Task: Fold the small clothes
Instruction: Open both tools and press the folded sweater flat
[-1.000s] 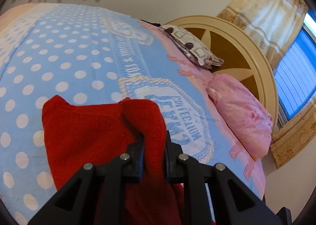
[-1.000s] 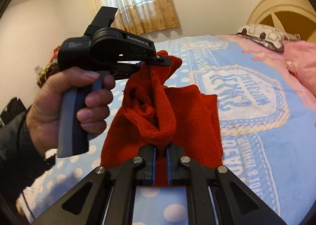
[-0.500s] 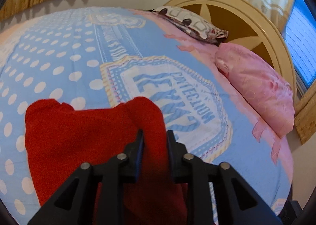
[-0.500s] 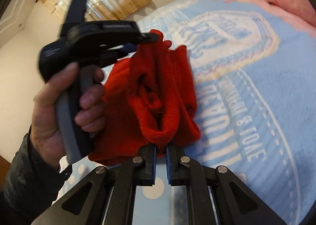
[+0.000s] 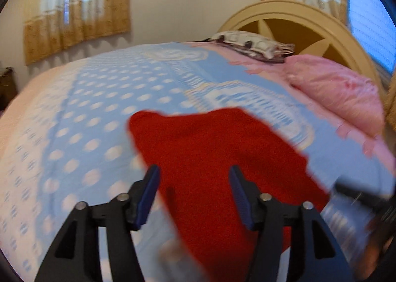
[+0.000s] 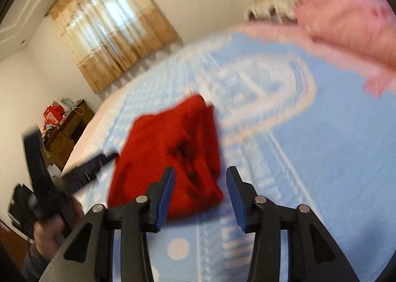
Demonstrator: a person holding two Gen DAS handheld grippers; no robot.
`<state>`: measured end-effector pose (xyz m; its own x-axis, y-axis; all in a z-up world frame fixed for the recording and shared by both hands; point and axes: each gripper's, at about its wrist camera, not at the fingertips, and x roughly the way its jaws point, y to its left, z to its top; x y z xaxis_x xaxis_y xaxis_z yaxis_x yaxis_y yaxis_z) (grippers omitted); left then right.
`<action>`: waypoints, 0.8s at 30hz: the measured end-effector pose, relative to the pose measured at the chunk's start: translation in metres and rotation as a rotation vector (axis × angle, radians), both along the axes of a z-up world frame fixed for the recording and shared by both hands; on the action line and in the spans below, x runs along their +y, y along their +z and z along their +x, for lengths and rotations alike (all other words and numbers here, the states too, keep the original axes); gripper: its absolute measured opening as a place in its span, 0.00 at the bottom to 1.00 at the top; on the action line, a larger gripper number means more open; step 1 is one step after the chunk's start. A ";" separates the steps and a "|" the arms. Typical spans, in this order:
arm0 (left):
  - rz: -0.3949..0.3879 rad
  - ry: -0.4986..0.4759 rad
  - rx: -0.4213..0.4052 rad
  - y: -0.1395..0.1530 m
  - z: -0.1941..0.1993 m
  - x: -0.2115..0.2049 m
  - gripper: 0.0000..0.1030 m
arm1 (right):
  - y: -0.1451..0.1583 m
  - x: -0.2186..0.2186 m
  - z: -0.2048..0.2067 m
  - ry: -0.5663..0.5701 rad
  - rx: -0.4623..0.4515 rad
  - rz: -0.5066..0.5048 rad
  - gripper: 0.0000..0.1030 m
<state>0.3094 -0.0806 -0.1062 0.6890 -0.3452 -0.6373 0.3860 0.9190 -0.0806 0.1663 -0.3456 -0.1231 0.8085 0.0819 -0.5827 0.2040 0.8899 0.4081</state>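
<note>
The left gripper point(image 5: 194, 183) fills the bottom of the left wrist view, its jaws apart and opening, the blue pads clear of any cloth. Between and beyond the two fingers lies the red knitted garment point(image 5: 215, 153), spread on the bed point(image 5: 99, 108), which is covered in light blue fabric with white dots and a large printed emblem. The picture is blurred. At the far right end of the bed sits a pink pillow point(image 5: 334, 91), with a patterned pillow point(image 5: 250, 43) behind it against the cream headboard point(image 5: 297, 14). A tan curtain point(image 5: 76, 7) hangs on the wall at the upper left.

In the right wrist view the right gripper point(image 6: 199, 180) also stands with its jaws apart and opening, nothing pressed between the pads. The red knitted garment point(image 6: 170, 148) lies bunched on the bed point(image 6: 321, 146) just beyond the fingertips, with dark creases near its middle. At the left edge the person's hand point(image 6: 45, 230) holds the left gripper's black body, whose fingers point(image 6: 86, 170) reach toward the garment's left edge; blur hides whether they touch it. Boxes and bags point(image 6: 64, 121) are stacked by the far wall.
</note>
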 end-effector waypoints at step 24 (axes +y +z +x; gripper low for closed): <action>-0.123 0.012 0.107 -0.051 -0.010 0.021 0.86 | 0.016 0.076 0.148 0.269 0.196 -0.287 0.44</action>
